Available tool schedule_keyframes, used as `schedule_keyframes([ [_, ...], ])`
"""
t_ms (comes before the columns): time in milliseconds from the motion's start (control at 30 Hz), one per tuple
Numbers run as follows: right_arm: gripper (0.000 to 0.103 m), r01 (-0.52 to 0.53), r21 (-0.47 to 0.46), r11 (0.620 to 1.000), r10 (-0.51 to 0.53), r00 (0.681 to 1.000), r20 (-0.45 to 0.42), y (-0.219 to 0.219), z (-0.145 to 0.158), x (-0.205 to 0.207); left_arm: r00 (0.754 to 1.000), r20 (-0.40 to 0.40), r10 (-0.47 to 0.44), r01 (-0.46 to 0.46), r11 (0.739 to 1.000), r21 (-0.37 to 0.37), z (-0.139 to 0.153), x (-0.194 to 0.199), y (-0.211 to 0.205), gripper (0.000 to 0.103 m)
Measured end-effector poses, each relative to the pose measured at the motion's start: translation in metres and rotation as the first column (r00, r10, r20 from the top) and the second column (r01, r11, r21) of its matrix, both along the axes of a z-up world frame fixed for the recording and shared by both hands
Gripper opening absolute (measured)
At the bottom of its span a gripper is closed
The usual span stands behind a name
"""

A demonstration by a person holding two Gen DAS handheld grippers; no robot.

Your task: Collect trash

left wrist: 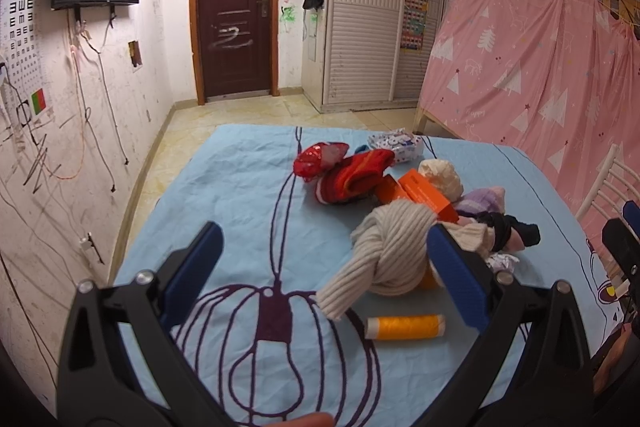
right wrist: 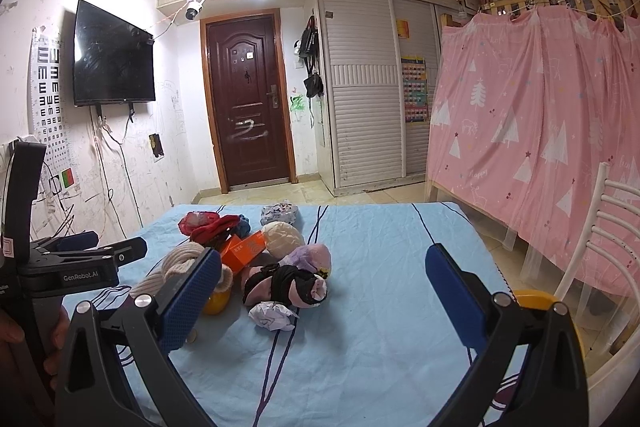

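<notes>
Right wrist view: crumpled paper ball on the blue-sheeted counter, just ahead and left of centre between the spread, empty jaws of the right gripper, no clear long axis. Nearer the right gripper; left gripper also released, holding nothing, around a knotted cream sock, yellow thread spool crosswise. Legible: "GenRobot.AI" on the left gripper body.
</notes>
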State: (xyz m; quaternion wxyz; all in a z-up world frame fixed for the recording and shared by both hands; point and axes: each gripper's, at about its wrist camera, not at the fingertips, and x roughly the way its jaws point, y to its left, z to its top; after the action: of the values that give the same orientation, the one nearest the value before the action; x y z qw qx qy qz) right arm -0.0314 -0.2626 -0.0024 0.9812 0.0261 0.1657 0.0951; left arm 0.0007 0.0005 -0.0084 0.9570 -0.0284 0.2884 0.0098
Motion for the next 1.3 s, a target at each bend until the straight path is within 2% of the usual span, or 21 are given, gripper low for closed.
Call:
schedule_keyframes([
  [433,0.095,-0.007,0.003,1.0,0.007,1.0,-0.011,0.001,-0.002,0.002,1.0,-0.007,-0.006,0.006,1.0,-0.003,-0.005,0.001,0.001,0.098],
  [600,0.095,-0.052,0.051,0.997,0.057,0.993,-0.102,-0.004,-0.016,0.014,0.996,-0.042,-0.076,0.075,0.997,-0.03,-0.013,0.0,-0.002,0.098],
  [767,0.095,-0.103,0.094,0.99,0.12,0.973,-0.197,-0.012,-0.031,0.029,0.988,-0.086,-0.13,0.127,0.991,-0.037,-0.024,0.003,-0.011,0.098],
  [833,0.092,-0.133,0.097,0.986,0.152,0.962,-0.225,-0.01,-0.036,0.032,0.981,-0.112,-0.157,0.152,0.987,-0.05,-0.031,0.003,-0.013,0.098],
  [867,0.087,-0.147,0.094,0.985,0.166,0.958,-0.235,-0.007,-0.038,0.033,0.978,-0.126,-0.168,0.163,0.985,-0.053,-0.032,0.005,-0.014,0.097],
  [900,0.076,-0.169,0.09,0.982,0.186,0.95,-0.249,-0.004,-0.04,0.035,0.975,-0.136,-0.178,0.172,0.984,-0.053,-0.035,0.005,-0.015,0.097],
  [933,0.071,-0.183,0.088,0.979,0.2,0.944,-0.26,-0.001,-0.042,0.036,0.972,-0.145,-0.185,0.18,0.983,-0.048,-0.037,0.004,-0.016,0.096],
  [1000,0.059,-0.214,0.088,0.973,0.23,0.931,-0.283,0.005,-0.046,0.04,0.966,-0.167,-0.196,0.191,0.981,-0.042,-0.041,0.005,-0.017,0.089],
  [1133,0.055,-0.256,0.089,0.963,0.271,0.904,-0.331,0.015,-0.054,0.048,0.955,-0.208,-0.212,0.205,0.977,-0.051,-0.049,0.004,-0.016,0.085],
  [1300,0.055,-0.251,0.066,0.966,0.257,0.89,-0.377,0.021,-0.058,0.058,0.946,-0.217,-0.24,0.234,0.971,-0.053,-0.052,0.004,-0.021,0.085],
])
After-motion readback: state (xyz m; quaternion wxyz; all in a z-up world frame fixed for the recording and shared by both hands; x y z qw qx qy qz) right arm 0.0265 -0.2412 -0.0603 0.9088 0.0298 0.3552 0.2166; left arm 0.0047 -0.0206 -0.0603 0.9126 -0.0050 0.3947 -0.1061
